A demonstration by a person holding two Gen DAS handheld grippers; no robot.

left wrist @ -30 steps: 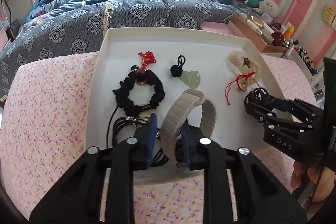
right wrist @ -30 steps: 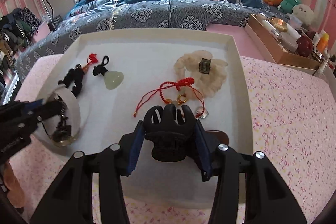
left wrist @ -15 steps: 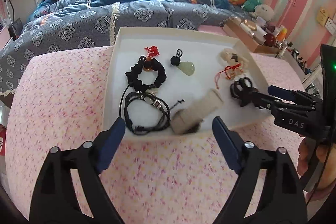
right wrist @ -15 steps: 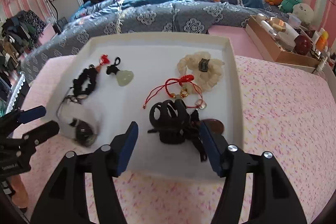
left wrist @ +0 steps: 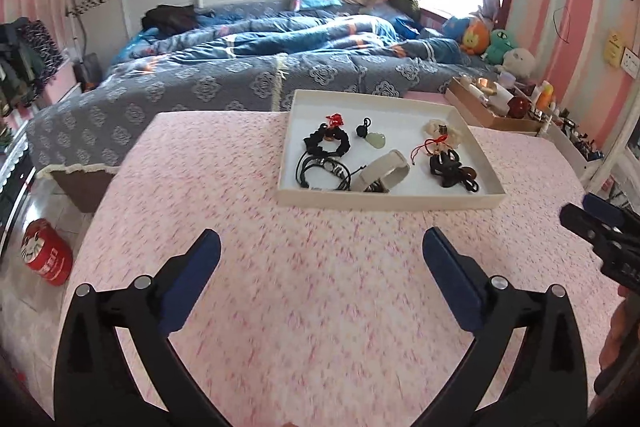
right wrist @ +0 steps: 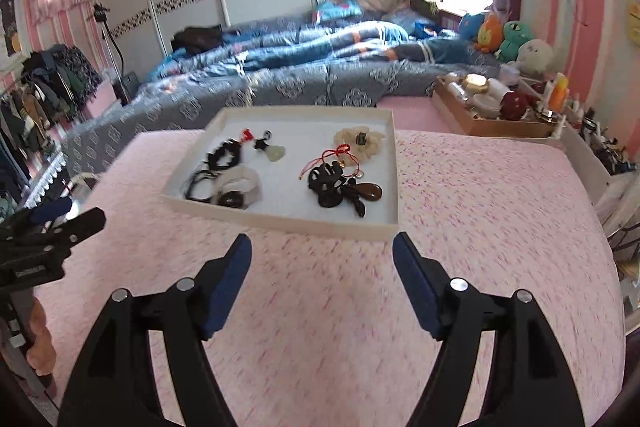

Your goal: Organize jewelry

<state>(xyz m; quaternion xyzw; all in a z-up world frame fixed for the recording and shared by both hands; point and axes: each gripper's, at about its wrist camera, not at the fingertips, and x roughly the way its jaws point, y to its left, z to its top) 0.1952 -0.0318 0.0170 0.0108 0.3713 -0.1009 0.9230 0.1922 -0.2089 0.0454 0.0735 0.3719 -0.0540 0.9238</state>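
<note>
Support surface: a table covered with a pink floral-print cloth [left wrist: 320, 307], occupying the foreground of both wrist views. A shallow white tray [left wrist: 384, 201] lies directly on the cloth toward its far edge, just before the bed. The cloth around the tray is bare.

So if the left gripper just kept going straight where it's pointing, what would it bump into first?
Probably the pink flowery tablecloth. The left gripper points down at bare cloth, short of the white tray, with nothing between its opening jaws. Depth is hard to judge, so it might reach the tray's near wall instead.
</note>
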